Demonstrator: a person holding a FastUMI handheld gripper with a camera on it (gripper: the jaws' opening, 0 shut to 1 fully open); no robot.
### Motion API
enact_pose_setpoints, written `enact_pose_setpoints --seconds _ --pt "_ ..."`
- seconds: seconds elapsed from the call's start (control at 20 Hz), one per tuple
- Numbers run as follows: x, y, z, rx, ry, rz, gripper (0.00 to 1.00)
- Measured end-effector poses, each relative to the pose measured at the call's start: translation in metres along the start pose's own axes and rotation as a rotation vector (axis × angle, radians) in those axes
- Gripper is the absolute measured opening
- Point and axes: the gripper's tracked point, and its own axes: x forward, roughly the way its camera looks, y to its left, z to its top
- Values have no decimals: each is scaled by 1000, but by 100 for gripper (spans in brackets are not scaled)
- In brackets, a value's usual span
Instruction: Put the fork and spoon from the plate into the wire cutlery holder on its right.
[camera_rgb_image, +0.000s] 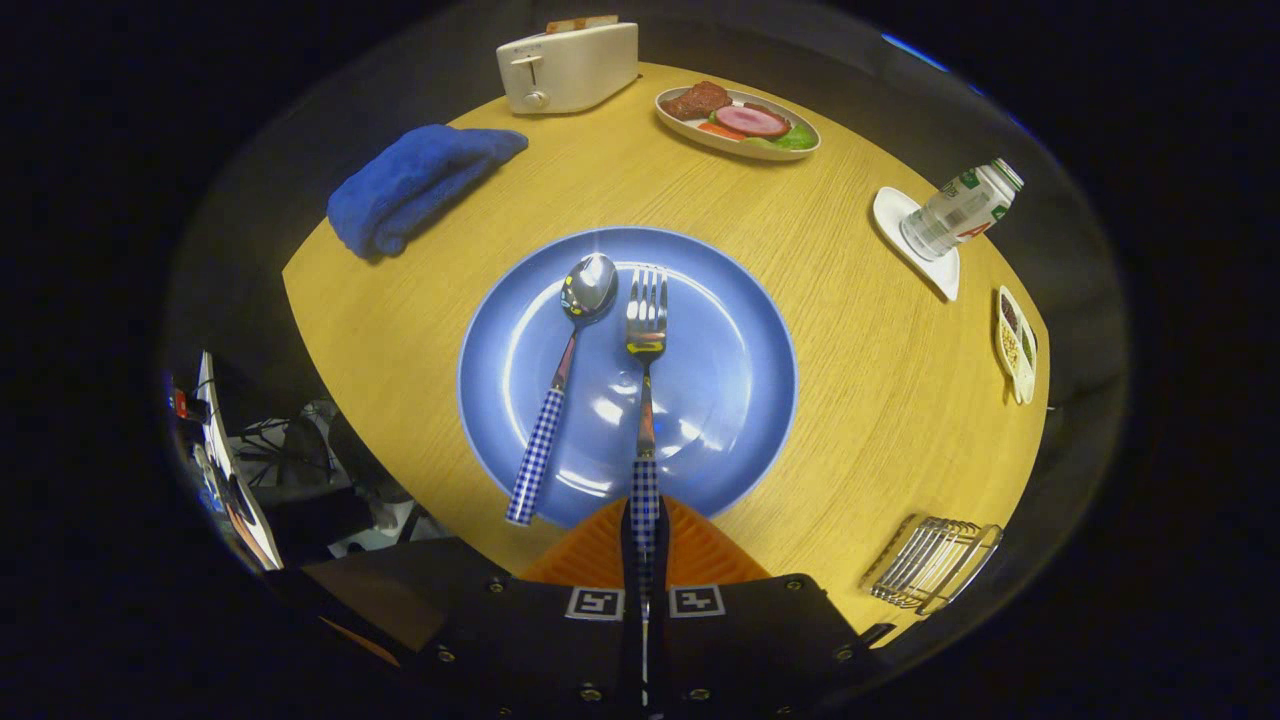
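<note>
1. The fork (646, 330) lies on the blue plate (740, 300), its long axis running straight away from the gripper (645, 545), tines far, checked handle near.
2. That handle end sits in the narrow slot between the two orange fingers (700, 555), which look closed onto it from both sides; the grip appears made at the very tail.
3. The spoon (565, 380) lies just left of the fork, roughly parallel, handle slanting outward over the plate's near rim.
4. The wire cutlery holder (930, 565) lies well off to the right on the wooden table (870, 400), near its edge, so the carry goes rightward.
</note>
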Motion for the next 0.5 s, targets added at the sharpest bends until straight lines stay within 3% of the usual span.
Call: enact_pose_setpoints --seconds 0.5 --pt "-78 -69 -82 -23 177 -48 2"
